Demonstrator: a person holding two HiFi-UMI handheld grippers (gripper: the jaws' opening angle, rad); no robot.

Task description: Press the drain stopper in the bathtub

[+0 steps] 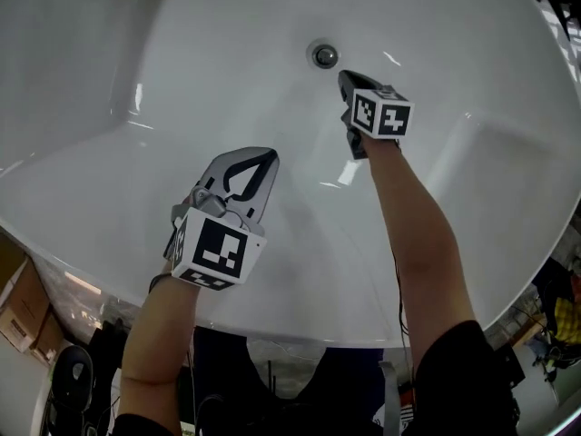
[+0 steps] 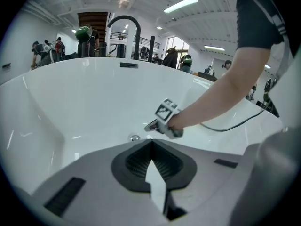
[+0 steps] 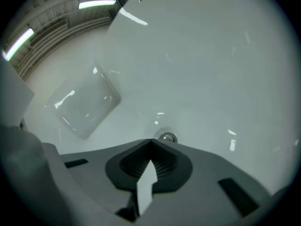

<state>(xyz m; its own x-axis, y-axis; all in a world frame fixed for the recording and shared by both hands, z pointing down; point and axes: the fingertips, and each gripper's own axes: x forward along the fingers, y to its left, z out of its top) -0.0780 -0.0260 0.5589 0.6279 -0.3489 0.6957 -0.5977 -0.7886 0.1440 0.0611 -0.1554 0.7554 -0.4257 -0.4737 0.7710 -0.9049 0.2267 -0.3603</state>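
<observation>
Hovering just beside the drain stopper (image 1: 324,55), the right gripper (image 1: 349,78) is held clenched, empty (stopper seated in the bathtub (image 1: 136,53) floor); the left gripper (image 1: 259,158), also clenched empty, is held well back from it.

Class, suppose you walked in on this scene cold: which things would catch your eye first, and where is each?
A glossy white bathtub fills the head view, with a small round chrome drain stopper on its floor near the top centre. The right gripper, jaws shut and empty, points at that stopper from close by; the left gripper, also shut, hangs further back.
</observation>
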